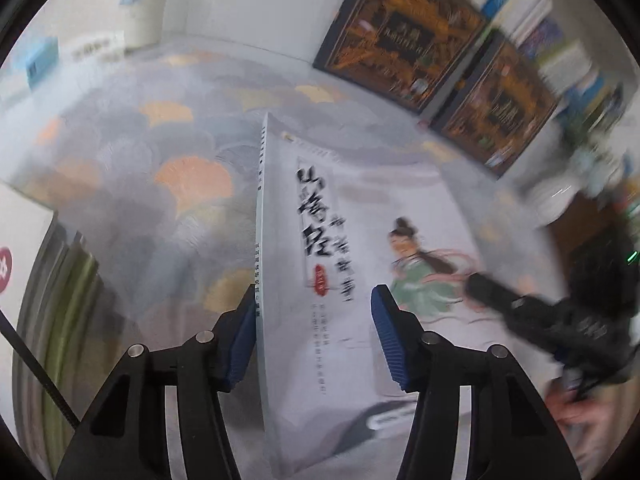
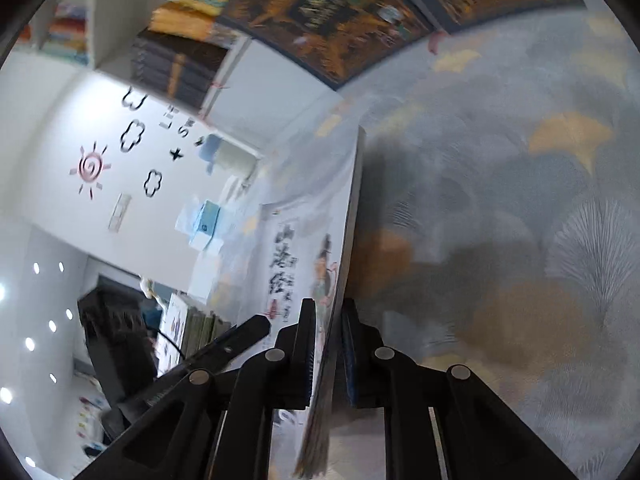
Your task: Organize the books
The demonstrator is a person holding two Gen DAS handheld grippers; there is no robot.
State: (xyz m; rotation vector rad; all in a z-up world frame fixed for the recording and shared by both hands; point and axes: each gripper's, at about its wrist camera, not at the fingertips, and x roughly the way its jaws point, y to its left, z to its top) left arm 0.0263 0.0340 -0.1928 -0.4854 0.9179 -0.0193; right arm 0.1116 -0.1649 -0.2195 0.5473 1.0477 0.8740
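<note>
Much of both views is being smeared by motion blur, so the small print on the pale book is not being made out; only its large brush-style title and a painted figure in green are being read. The book's lower end is being cut off by the frame edge in both views.

In the left wrist view the left gripper is being held with its jaws parted around the book's spine edge. The left blue pad is lying against or just beside the spine, which cannot be told, while the right pad is standing apart over the cover. In that view the right gripper is being seen as a dark blurred shape at the cover's far right.

In the right wrist view the right gripper is being clenched on the book's edge, with pages fanning out below it.

The book is being kept above the patterned carpet, which is lying open around it. The dark framed books are being leaned against the shelf, well apart from it.
</note>
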